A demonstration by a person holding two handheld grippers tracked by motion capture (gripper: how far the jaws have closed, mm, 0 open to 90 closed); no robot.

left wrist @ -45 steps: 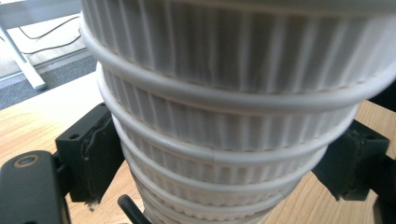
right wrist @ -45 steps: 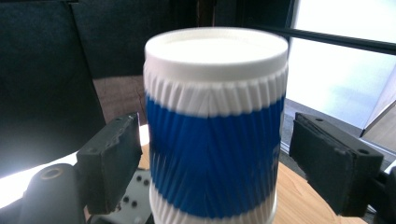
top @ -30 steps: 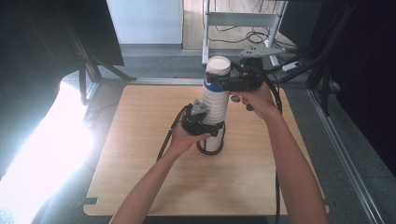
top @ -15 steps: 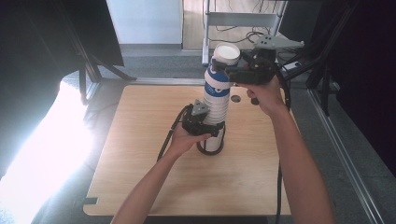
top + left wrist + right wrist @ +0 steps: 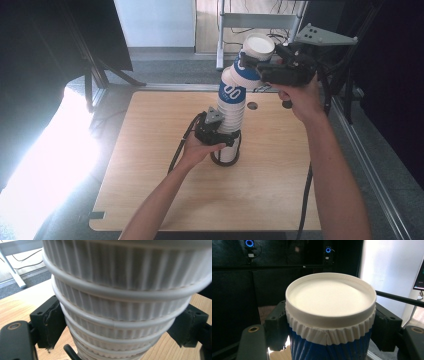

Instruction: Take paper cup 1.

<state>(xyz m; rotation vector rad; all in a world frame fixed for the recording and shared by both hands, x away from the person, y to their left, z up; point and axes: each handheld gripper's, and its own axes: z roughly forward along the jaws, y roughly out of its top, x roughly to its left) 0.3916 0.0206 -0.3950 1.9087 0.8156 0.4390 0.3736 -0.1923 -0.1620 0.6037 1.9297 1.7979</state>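
Two hand-held grippers on one stack of paper cups

The stack of cups [image 5: 231,125] stands upside down near the middle of the table [image 5: 150,185] — its lower part upright, its upper part leaning off to the far right. The left hand-held gripper [image 5: 219,136] pinches the stack low down, jaws pressed against the ribbed white rims on either side. The right hand-held gripper [image 5: 250,62] is clamped on the top cup [image 5: 329,322] — blue-walled, white base upward — up over the table's far edge.
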